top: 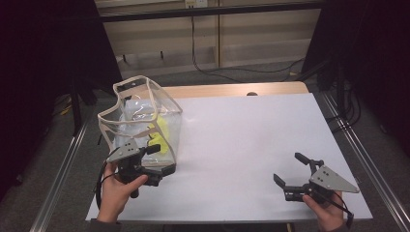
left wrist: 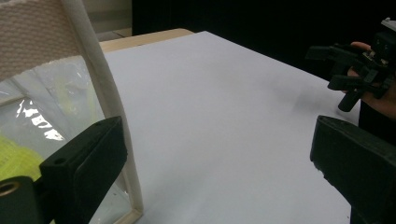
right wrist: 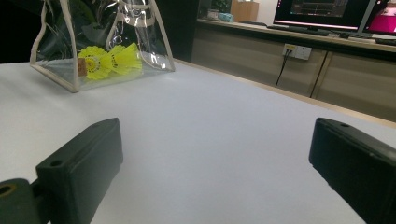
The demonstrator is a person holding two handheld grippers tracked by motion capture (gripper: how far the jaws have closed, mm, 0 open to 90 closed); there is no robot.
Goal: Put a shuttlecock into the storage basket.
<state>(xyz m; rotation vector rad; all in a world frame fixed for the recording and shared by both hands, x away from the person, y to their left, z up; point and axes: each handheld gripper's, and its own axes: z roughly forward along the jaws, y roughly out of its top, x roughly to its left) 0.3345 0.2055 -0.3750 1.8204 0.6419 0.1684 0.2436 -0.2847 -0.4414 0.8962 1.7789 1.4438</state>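
Note:
A clear plastic bag [top: 140, 121] with beige trim stands upright on the left of the white table sheet [top: 241, 140]. Inside it lie yellow shuttlecocks [top: 159, 135]. My left gripper [top: 159, 160] is open at the bag's near right corner. In the left gripper view the bag's beige corner edge [left wrist: 109, 102] rises between the wide jaws, close to the left one, and nothing is pinched. My right gripper [top: 289, 168] is open over the front right of the sheet, with nothing between its jaws. It faces the bag [right wrist: 102, 42] and the shuttlecocks [right wrist: 109, 59] from far off.
Metal rails [top: 63, 164] run along both sides of the table, and a strip of bare wood [top: 232, 90] shows at its far edge. Cables [top: 212, 70] lie on the floor behind. Cabinets with a wall socket [right wrist: 299, 51] and monitors [right wrist: 322, 9] stand beyond.

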